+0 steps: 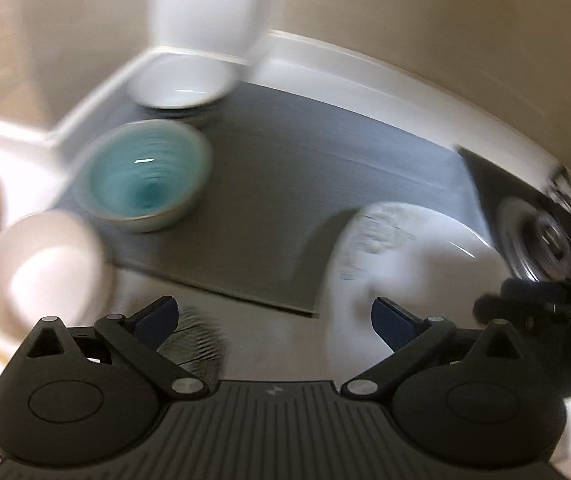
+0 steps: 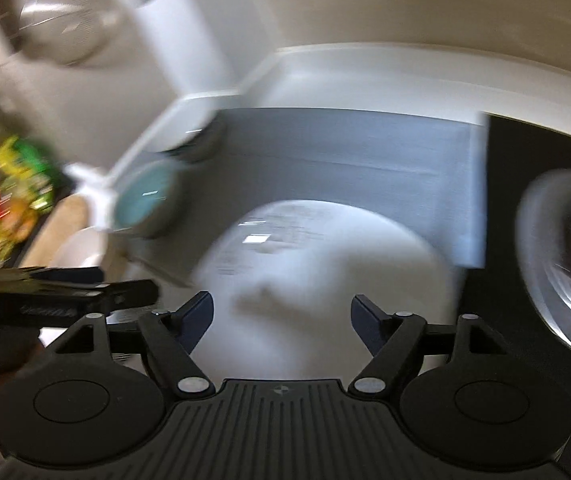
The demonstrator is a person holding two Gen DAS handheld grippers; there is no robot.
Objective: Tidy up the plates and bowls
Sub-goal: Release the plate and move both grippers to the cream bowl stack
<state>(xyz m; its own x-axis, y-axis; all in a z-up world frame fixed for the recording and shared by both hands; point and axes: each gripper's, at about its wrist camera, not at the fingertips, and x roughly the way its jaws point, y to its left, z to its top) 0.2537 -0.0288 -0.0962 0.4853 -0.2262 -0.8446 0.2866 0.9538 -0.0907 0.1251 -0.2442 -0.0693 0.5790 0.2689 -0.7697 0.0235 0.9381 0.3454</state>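
Resting on grey mat (image 1: pixel 285 184): teal bowl (image 1: pixel 145 180), white bowl (image 1: pixel 181 84), white plate (image 2: pixel 325 280). Left claw (image 1: pixel 273 316) spread, empty; right claw (image 2: pixel 281 316) spread, empty.

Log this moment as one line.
left claw open, empty | right claw open, empty, over white plate | teal bowl on grey mat | white bowl behind it | frames blurred

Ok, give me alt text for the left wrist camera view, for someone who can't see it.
Blurred fisheye view over the open left gripper, holding nothing, above a grey mat on a white counter. On the mat sit a teal bowl and, behind it, a white bowl stacked on another dish; a white plate lies at right, a white cup at left.
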